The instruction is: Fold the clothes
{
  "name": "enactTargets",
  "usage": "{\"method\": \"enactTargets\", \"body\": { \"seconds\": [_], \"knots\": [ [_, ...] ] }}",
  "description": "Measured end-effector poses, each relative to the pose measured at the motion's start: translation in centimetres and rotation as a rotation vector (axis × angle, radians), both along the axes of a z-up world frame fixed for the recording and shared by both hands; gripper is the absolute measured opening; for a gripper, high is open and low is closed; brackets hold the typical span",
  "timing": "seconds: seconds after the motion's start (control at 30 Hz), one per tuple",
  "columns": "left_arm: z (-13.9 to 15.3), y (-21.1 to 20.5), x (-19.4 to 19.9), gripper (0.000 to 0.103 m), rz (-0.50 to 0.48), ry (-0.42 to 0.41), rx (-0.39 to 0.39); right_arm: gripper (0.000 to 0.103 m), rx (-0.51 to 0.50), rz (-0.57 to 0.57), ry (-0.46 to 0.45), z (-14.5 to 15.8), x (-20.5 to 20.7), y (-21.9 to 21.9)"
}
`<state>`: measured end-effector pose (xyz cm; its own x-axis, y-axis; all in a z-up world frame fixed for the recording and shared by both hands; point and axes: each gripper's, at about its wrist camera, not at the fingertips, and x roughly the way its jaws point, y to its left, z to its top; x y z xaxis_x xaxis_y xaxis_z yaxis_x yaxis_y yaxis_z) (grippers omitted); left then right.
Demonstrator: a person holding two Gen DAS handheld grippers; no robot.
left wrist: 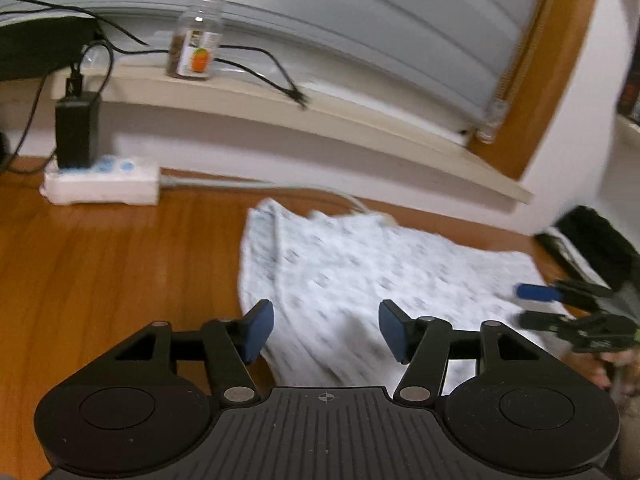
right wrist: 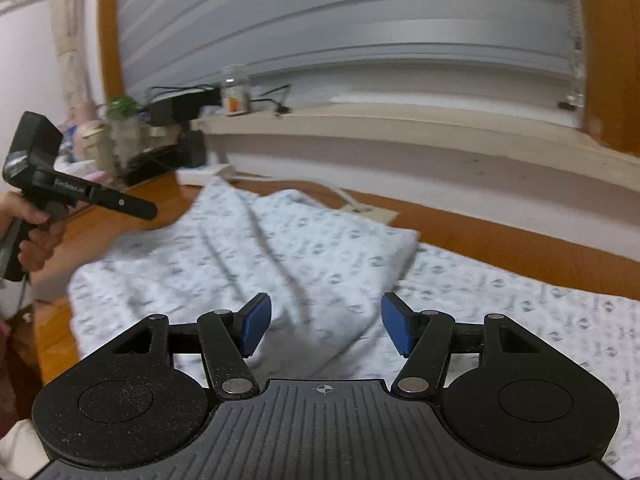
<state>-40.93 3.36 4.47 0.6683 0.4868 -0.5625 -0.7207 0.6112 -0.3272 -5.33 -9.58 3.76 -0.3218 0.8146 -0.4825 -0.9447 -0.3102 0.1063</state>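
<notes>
On a wooden worktop (right wrist: pixel 500 240) under a window with closed grey blinds (right wrist: pixel 360 24) lies a white garment (right wrist: pixel 280 256) printed with small grey marks. It covers most of the surface in the right wrist view, part of it doubled over into a thick, rumpled fold near the middle, the rest spread flat toward the right. Behind it, a pale sill (left wrist: pixel 280 100) carries a clear plastic jar (left wrist: pixel 196 40) with an orange label and some loose black cables. A white power strip (left wrist: pixel 102 184) with a black adapter plugged in sits at the worktop's back left, well apart from the cloth.

The left gripper (left wrist: pixel 326 330) hovers over the near left edge of the garment, jaws about half open, with nothing between them. The right gripper (right wrist: pixel 326 328) hangs over the folded part, jaws likewise about half open and holding nothing. A hand (right wrist: pixel 32 232) grips the left tool's handle at the edge of the right wrist view.

Risks, as a judgement: a pinch taken on the rumpled fold may catch only the top layer, so the fold drags apart instead of lifting cleanly. Cloth swept backward could snag the white cord lying beside its far edge.

Both views are motion-blurred. The kind of garment cannot be told, and its near and right edges are cut off or hidden behind the gripper bodies. Whether the pads touch the cloth is unclear.
</notes>
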Motion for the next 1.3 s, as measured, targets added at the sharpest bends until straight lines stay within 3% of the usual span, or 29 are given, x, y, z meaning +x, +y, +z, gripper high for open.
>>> {"method": "enactTargets", "body": {
  "seconds": [0.17,0.3,0.37,0.43,0.6,0.63,0.83,0.97,1.07,1.13,1.3],
  "knots": [
    [-1.2,-1.0,-0.1,0.063,-0.005,0.043,-0.022,0.066,-0.007,0.044,-0.072,-0.6,-3.0,-0.4],
    [-1.5,-0.5,-0.3,0.062,-0.01,0.019,-0.032,0.067,-0.005,0.036,-0.085,-1.0,-3.3,-0.6],
    [-1.5,-0.2,-0.2,0.051,-0.012,0.013,-0.026,0.067,-0.013,0.034,-0.08,-1.1,-3.1,-0.5],
    [-1.5,-0.3,-0.2,0.03,-0.022,0.008,-0.014,0.067,-0.023,0.033,-0.082,-1.2,-3.2,-0.4],
    [-1.5,-1.0,-0.3,0.018,-0.041,0.019,0.012,0.074,-0.051,0.02,-0.104,-1.5,-3.5,0.1],
    [-1.5,-1.1,-0.3,0.0,-0.044,0.022,0.02,0.076,-0.058,0.017,-0.1,-1.6,-3.4,0.2],
    [0.4,-2.5,-2.6,0.0,-0.004,-0.031,0.093,0.078,-0.088,0.007,-0.065,-1.8,-2.7,0.7],
    [0.2,-1.7,-3.4,0.0,0.015,-0.057,0.031,0.079,-0.085,0.005,-0.074,-1.8,-2.9,0.6],
    [-0.8,-1.3,-2.3,0.022,0.02,-0.033,-0.018,0.08,-0.085,0.004,-0.071,-1.9,-2.8,0.6],
    [-1.2,-1.7,-2.0,0.046,0.019,-0.031,-0.02,0.08,-0.084,0.003,-0.074,-1.8,-2.9,0.6],
    [-2.3,-2.9,-1.9,0.047,0.025,0.008,-0.007,0.081,-0.082,0.002,-0.078,-1.8,-2.9,0.6]
  ]
}}
